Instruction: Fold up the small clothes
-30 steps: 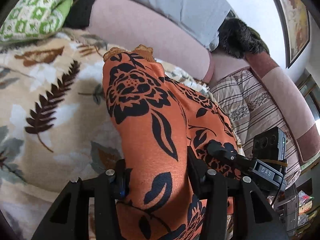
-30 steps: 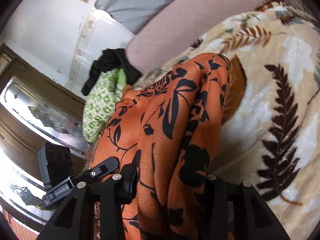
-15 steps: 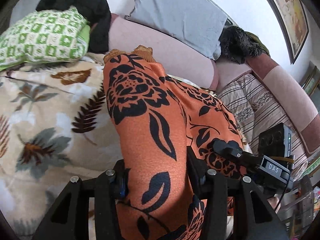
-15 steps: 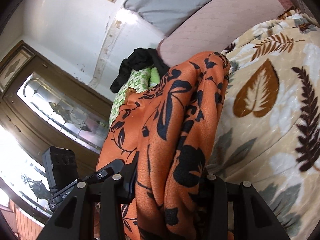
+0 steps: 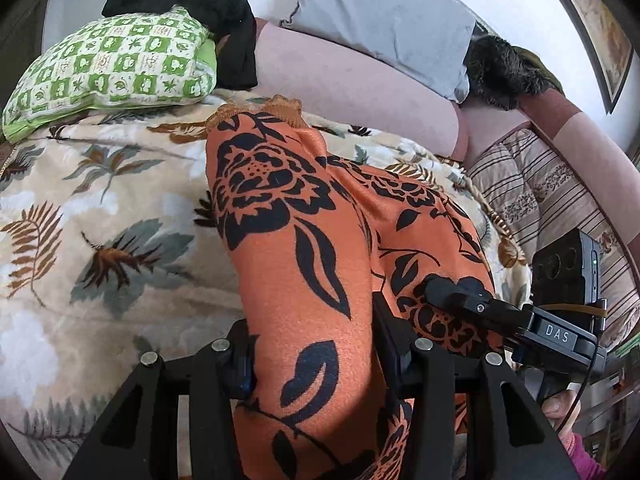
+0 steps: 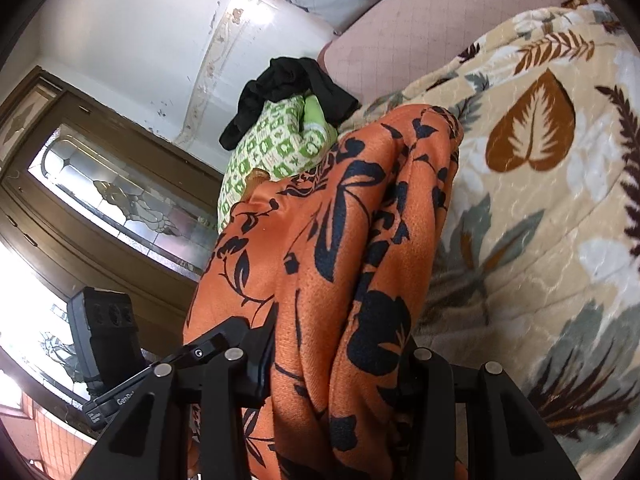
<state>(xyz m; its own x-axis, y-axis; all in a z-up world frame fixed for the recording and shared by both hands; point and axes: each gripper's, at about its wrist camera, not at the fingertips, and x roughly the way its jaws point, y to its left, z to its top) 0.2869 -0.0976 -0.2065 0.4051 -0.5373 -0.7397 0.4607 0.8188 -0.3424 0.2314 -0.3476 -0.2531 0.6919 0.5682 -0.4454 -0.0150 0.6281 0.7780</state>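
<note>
Both tools are clamped on the orange floral garment (image 5: 304, 264): left gripper (image 5: 316, 360) and right gripper (image 6: 340, 364) hold it above the leaf-print blanket (image 5: 100, 240), far end trailing toward 12 o'clock. Folding looks barely begun; no finished fold shows.

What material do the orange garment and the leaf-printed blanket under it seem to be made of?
Orange garment: probably a soft knit or brushed synthetic, matte, with a fine grainy weave and a lacy trim on its far edge. Leaf-printed blanket: probably plush fleece, with a fuzzy embossed surface that dimples softly.
</note>
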